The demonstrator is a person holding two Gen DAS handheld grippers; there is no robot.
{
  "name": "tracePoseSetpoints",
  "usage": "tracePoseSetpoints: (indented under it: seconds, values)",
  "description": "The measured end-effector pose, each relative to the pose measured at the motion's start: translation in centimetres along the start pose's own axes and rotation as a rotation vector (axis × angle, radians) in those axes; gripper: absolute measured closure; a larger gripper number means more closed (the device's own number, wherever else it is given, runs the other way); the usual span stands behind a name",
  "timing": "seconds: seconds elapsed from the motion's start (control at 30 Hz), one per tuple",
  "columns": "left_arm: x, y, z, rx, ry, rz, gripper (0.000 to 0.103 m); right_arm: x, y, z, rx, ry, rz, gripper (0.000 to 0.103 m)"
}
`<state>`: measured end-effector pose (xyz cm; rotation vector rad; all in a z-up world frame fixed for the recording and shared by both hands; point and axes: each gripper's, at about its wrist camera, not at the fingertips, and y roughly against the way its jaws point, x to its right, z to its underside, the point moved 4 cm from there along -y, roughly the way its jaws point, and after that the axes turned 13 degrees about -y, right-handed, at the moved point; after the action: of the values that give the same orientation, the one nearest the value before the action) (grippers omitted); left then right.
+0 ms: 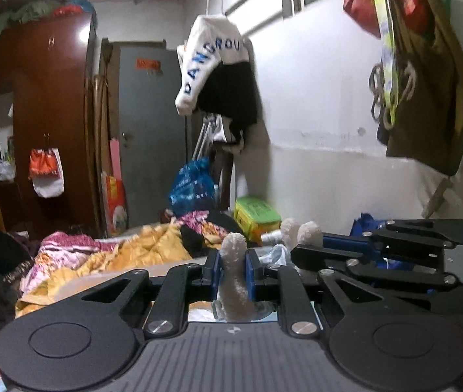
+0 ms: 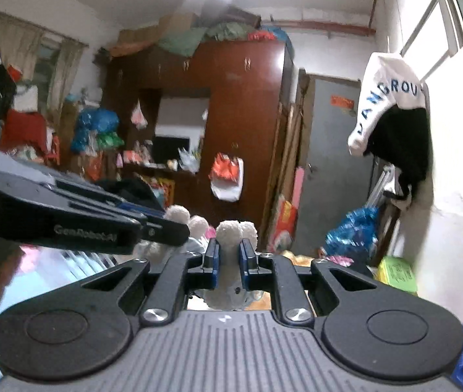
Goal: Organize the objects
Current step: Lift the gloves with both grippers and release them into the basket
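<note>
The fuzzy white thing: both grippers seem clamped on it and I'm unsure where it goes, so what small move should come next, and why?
Probably keep carrying it level toward a drop spot. The left gripper and right gripper are each shut on the fuzzy white thing, holding it above the cluttered bed; no set-down place is in view yet, so opening now would drop it.

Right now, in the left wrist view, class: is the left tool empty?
No: the left tool is shut on a fuzzy white plush piece standing up between its blue pads.

hanging jacket (image 1: 213,65) ahead (bed (image 1: 117,254) cluttered below)
</note>
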<state>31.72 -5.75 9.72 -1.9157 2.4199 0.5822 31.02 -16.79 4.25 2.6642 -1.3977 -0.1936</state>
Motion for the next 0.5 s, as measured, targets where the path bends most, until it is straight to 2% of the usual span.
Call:
tracePoseSetpoints:
  seconds: [0.1,0.17,0.2,0.23,0.3,0.4,0.5]
  values:
    - [1.0,-1.2,0.6,-0.034,-0.026,-0.013,0.08,0.4,0.3,0.4,-0.027,-0.03,0.015,0.086]
    - [1.3,-1.2,1.0,-0.035,-0.069,-0.078,0.067,0.6,1.2,-0.2,-0.035,-0.059,0.044,0.055]
    - [1.4,-0.9,1.1,-0.029,-0.085,-0.125,0.052,0.9,2.0,-0.4,-0.011,-0.082,0.059,0.03]
    - [1.2,-0.3,1.1,-0.014,-0.091,-0.17,0.037,1.1,2.7,-0.6,0.01,-0.097,0.055,0.013]
    - [0.6,1.6,1.2,0.03,-0.061,-0.168,0.025,1.4,4.6,-0.5,0.028,-0.139,0.016,0.007]
    - [0.4,5.1,1.8,0.081,-0.02,-0.104,0.025,1.4,6.9,0.5,-0.009,-0.2,-0.022,0.002]
    - [0.9,8.5,3.8,0.101,-0.016,-0.056,0.025,1.4,9.3,2.5,-0.004,-0.213,-0.068,0.0]
